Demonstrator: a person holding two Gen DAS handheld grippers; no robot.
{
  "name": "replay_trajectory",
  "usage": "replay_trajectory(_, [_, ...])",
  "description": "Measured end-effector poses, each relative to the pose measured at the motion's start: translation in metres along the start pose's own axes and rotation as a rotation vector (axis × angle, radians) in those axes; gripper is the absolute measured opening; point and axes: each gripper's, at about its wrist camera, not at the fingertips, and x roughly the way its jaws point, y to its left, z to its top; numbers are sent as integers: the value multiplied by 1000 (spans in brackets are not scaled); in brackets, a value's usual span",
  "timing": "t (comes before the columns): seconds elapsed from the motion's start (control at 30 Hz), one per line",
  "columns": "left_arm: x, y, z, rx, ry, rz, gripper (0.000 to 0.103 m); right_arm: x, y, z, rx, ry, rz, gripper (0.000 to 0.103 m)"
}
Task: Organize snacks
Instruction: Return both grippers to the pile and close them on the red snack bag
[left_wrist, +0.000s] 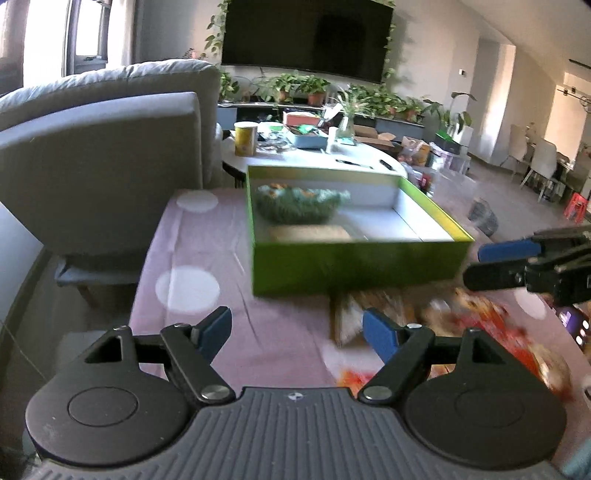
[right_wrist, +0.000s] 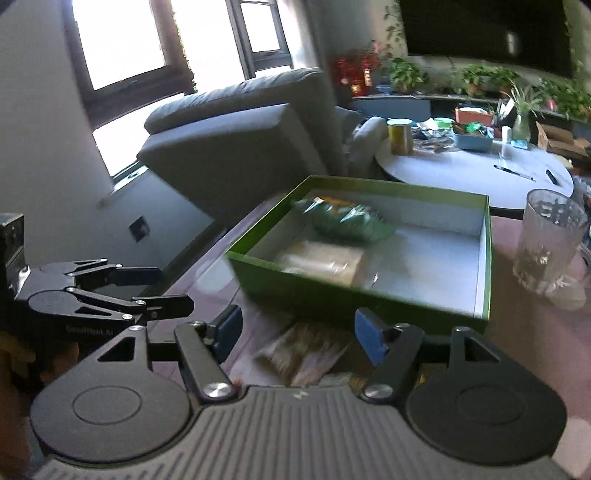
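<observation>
The green box (left_wrist: 354, 266) sat open on the pink dotted tablecloth (left_wrist: 192, 251), and inside it lay a green snack bag (left_wrist: 299, 205) at the back with a tan packet (left_wrist: 310, 233) just in front of it — both toward the left side. Loose snack packets (left_wrist: 373, 317) lay blurred on the cloth right beside the box's near wall, red-orange ones (left_wrist: 491, 325) further right. The left gripper (left_wrist: 297, 332) hovered above the cloth, jaws spread wide, nothing between them. The right gripper (right_wrist: 297, 332) was likewise released and empty — poised over a packet (right_wrist: 303, 350). A clear glass (right_wrist: 550, 240) stood right of the box.
</observation>
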Motion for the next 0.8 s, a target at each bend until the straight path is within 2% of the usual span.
replay_trajectory(0.13, [-14, -15, -19, 28, 17, -19, 76, -19, 19, -13, -30, 10, 23, 65])
replay_trajectory(0.27, [-16, -31, -33, 85, 35, -23, 77, -29, 38, -30, -110, 51, -25, 65])
replay_trajectory(0.47, [-9, -53, -45, 115, 4, 57, 77, -23, 33, -45, -57, 130, -42, 65])
replay_trajectory(0.57, [-9, -57, -48, 96, -11, 87, 78, -14, 26, -51, 15, 175, -38, 65])
replay_trajectory(0.67, [-8, -47, -46, 37, 11, 72, 78, -6, 18, -56, 105, 217, 14, 65])
replay_trajectory(0.8, [-8, -29, -48, -54, 50, 42, 78, -2, 21, -56, 159, 200, 45, 64])
